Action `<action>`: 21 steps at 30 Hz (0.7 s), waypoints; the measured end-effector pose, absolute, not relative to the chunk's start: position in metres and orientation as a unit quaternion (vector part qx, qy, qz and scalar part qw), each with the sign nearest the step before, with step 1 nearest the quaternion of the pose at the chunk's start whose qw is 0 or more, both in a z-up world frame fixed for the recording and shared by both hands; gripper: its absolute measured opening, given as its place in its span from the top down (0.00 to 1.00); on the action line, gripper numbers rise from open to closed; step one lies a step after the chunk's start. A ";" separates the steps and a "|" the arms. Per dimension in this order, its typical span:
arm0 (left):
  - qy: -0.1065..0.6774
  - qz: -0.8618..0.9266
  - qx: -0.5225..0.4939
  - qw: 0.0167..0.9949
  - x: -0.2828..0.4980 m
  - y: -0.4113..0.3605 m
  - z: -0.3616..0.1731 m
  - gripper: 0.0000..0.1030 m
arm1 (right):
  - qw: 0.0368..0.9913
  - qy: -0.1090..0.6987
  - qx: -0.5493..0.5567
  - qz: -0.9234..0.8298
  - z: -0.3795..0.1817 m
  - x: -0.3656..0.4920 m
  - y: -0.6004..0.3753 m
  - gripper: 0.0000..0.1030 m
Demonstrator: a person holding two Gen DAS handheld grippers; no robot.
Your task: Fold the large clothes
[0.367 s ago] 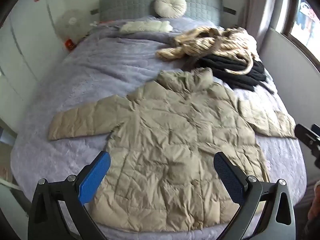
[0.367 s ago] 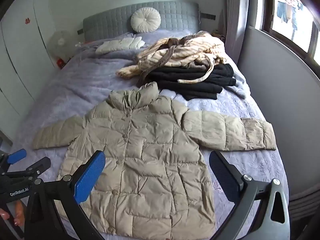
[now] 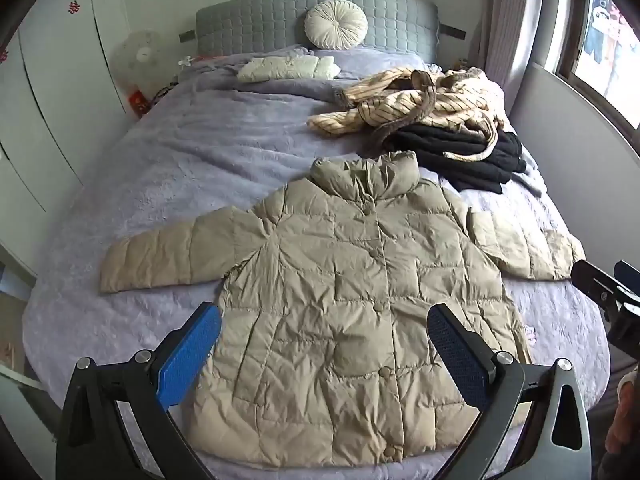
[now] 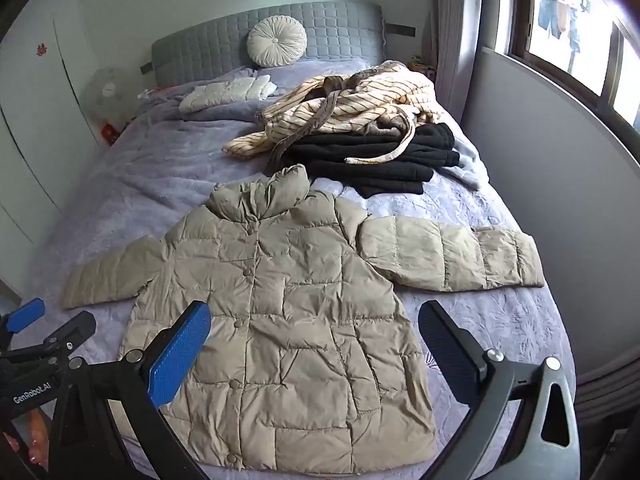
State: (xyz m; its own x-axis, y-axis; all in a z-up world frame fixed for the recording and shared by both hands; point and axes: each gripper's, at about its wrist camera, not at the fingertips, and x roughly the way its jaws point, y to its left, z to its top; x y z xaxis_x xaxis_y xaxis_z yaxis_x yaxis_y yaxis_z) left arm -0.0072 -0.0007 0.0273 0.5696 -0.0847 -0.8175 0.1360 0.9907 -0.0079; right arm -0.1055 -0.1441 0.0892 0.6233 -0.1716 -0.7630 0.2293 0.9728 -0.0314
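Jacket (image 3: 360, 300), a beige quilted puffer, lies flat and buttoned on the lavender bed (image 3: 180, 168), sleeves spread, collar toward the headboard (image 3: 280, 16). Left claw (image 3: 324, 356) and right claw (image 4: 316, 356) hover above its hem, both released, grasping nothing.

1. Left gripper (image 3: 324, 354): jaws spread to full width, nothing between the pads. Seen from its own camera, the fingers enter at 7 and 5 o'clock and pitch steeply downward.
2. Right gripper (image 4: 314, 350): jaws spread to full width, pads clear of any contact. Its fingers enter its own view at 7 and 5 o'clock.
3. Relative position: the right gripper's tips appear at 3 o'clock in the left view; the left gripper appears at 8 o'clock in the right view.
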 end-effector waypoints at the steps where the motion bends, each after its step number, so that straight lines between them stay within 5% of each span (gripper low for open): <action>1: 0.459 -0.061 0.026 0.886 -0.007 0.001 0.028 0.00 | 0.900 0.420 0.032 -0.112 0.090 -0.105 -0.143 0.00; 21: 0.449 -0.038 0.009 0.893 0.001 0.015 0.034 0.00 | 0.902 0.420 0.017 -0.096 0.090 -0.089 -0.124 0.00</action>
State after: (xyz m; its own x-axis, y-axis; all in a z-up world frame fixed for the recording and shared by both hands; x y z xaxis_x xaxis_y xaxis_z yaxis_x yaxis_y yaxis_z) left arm 0.0005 0.0154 0.0344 0.5936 -0.0605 -0.8025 0.0765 0.9969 -0.0186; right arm -0.0894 -0.1236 0.0904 0.6292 -0.1583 -0.7610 0.1875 0.9810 -0.0490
